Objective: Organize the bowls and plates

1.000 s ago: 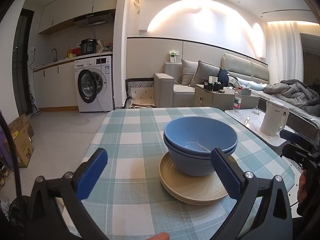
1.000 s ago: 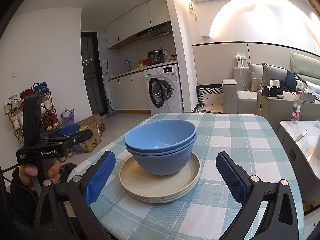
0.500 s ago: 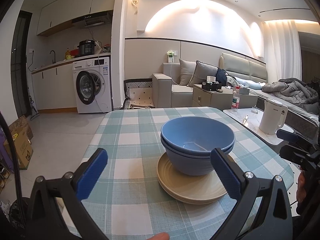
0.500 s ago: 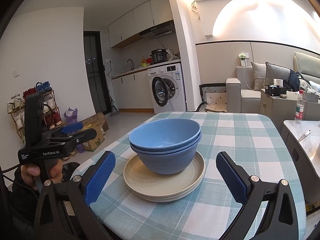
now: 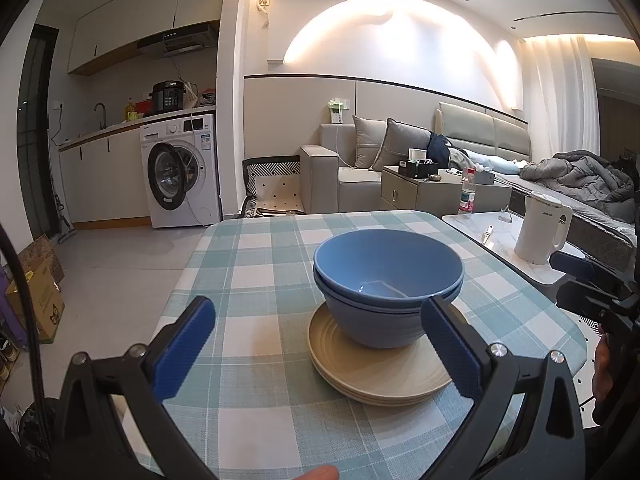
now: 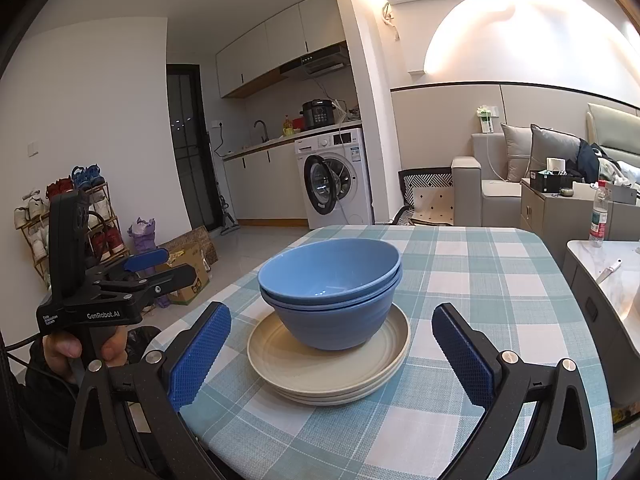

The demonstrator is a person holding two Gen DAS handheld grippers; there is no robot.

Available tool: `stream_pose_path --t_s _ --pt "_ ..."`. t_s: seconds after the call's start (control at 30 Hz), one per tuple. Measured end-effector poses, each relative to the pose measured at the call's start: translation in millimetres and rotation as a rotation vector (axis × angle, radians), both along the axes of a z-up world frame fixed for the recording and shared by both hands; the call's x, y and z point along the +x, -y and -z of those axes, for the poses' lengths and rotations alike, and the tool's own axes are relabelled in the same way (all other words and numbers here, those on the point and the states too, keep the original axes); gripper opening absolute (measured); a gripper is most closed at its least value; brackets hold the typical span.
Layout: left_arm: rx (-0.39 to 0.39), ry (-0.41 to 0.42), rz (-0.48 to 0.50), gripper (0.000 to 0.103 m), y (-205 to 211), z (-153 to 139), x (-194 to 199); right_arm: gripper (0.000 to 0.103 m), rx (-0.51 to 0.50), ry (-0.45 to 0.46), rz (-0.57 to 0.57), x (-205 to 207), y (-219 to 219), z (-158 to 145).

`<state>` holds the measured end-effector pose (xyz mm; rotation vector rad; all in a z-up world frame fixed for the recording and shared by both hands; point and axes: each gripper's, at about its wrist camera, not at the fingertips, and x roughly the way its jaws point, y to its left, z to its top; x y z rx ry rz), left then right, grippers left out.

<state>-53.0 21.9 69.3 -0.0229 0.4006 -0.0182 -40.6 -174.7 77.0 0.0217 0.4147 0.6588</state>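
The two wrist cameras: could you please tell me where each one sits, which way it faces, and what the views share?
Left wrist: on the left gripper, looking across the checked table towards the sofa; its own open fingers show, and the right gripper at the right edge.
Right wrist: on the right gripper, facing the washing machine; its open fingers show, and a hand holding the left gripper.
Shared: blue bowls nested on stacked plates.

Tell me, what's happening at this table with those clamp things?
A person holds a two-finger gripper in each hand. Both the left gripper and the right gripper are open, empty, and pointed at two nested blue bowls sitting on a stack of beige plates on the checked table. Nothing is gripped.
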Motion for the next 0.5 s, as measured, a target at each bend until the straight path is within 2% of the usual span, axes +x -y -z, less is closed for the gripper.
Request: stream_pose_path --t_s 0.5 --pt "-0.004 -0.001 0.005 0.103 1.0 0.7 -0.1 0.102 -0.004 -0.002 -0.007 -0.7 -2.5 0.7"
